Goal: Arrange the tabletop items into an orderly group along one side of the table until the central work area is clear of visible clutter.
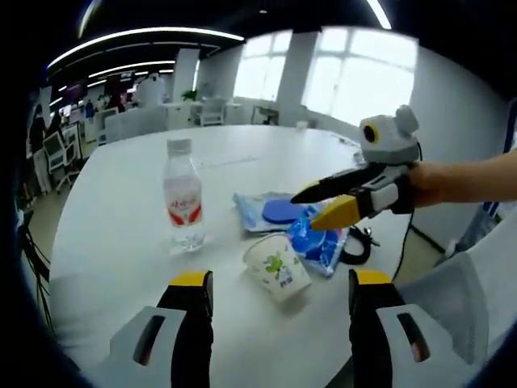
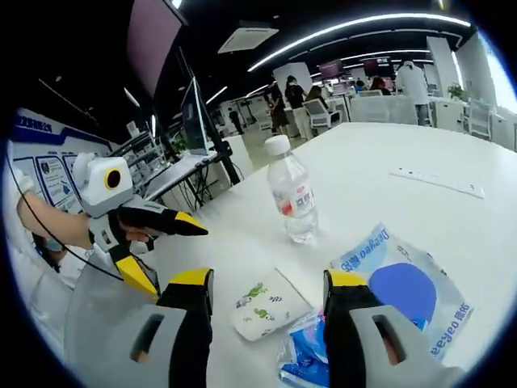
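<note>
A clear water bottle [image 1: 182,194] [image 2: 292,194] with a red label stands upright on the white table [image 1: 105,218] [image 2: 363,162]. A paper cup [image 1: 277,267] [image 2: 266,303] printed in green lies on its side. Beside it are a flat pack with a blue disc [image 1: 271,210] [image 2: 404,291] and a crinkled blue packet [image 1: 319,242] [image 2: 307,347]. My left gripper [image 1: 283,279] [image 2: 178,263] is open just short of the cup. My right gripper [image 2: 270,279] [image 1: 305,209] is open too, hovering over the packets and cup, holding nothing.
A black cable [image 1: 359,242] lies near the table edge by the packets. A thin white strip [image 2: 436,182] lies farther out on the table. Grey chair backs [image 1: 452,299] [image 2: 97,323] stand at the near edge. Desks, chairs and people fill the room beyond.
</note>
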